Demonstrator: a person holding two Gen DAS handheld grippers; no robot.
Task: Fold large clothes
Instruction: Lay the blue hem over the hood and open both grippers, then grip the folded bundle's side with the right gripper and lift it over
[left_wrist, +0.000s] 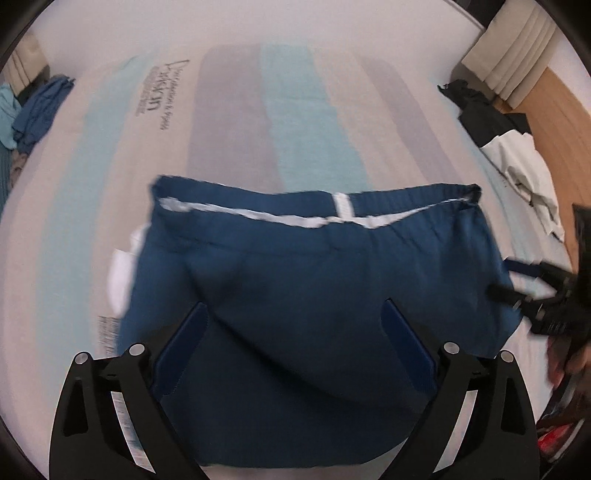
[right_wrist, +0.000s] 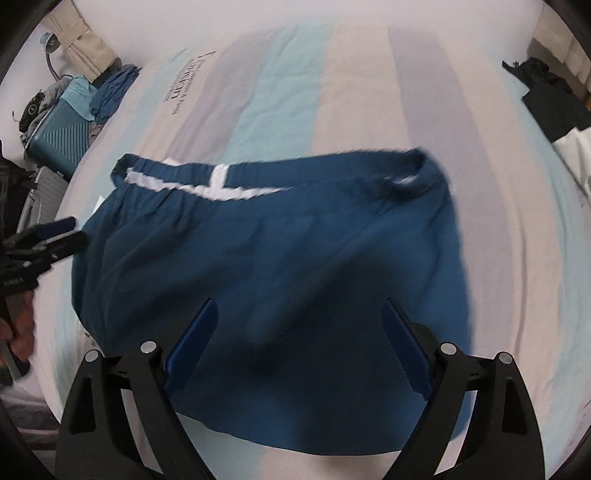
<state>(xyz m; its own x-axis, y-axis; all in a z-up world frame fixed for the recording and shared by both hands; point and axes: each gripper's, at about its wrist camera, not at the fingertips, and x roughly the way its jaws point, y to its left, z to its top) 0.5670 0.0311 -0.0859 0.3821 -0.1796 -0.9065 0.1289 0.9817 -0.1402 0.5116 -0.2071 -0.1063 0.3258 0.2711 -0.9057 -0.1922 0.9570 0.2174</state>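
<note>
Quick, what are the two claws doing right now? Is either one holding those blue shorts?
Left claw: open, holding nothing, above the shorts.
Right claw: open, holding nothing, also above the shorts.

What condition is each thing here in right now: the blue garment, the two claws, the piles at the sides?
Blue garment: lying on the bed, folded, waistband at far edge.
Left gripper: open, empty.
Right gripper: open, empty.
Blue clothes pile: crumpled.
Black and white clothes: heaped, unfolded.
</note>
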